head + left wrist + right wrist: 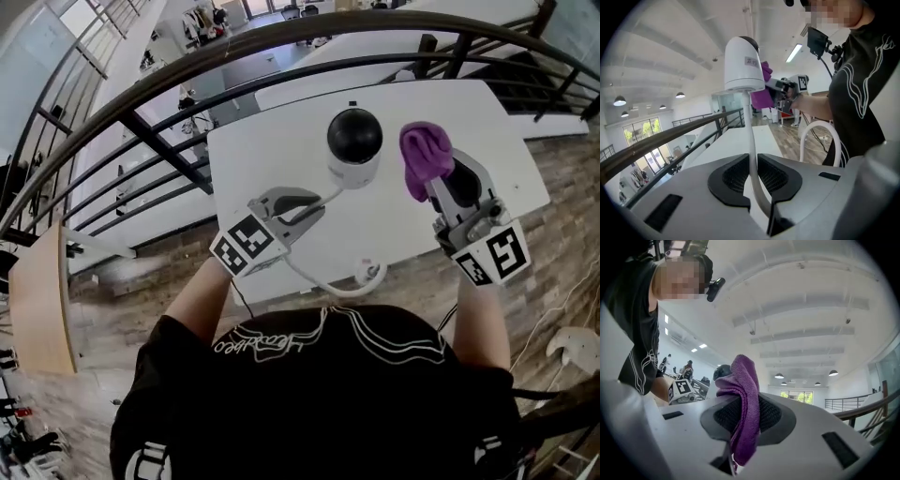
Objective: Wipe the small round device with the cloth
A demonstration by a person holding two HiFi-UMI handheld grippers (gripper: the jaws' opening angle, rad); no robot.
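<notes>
The small round device has a black dome and a white body, and it is over the white table. Its white cable runs back between the jaws of my left gripper, which is shut on the cable. In the left gripper view the device stands at the top of the cable, above my left gripper. My right gripper is shut on a purple cloth just right of the device. The cloth bulges out of my right gripper, with the dome close behind it.
A dark curved railing crosses beyond the table, with a lower floor below it. The cable's slack loops to a plug at the table's near edge. A wooden board stands at the left. Wood flooring lies around the table.
</notes>
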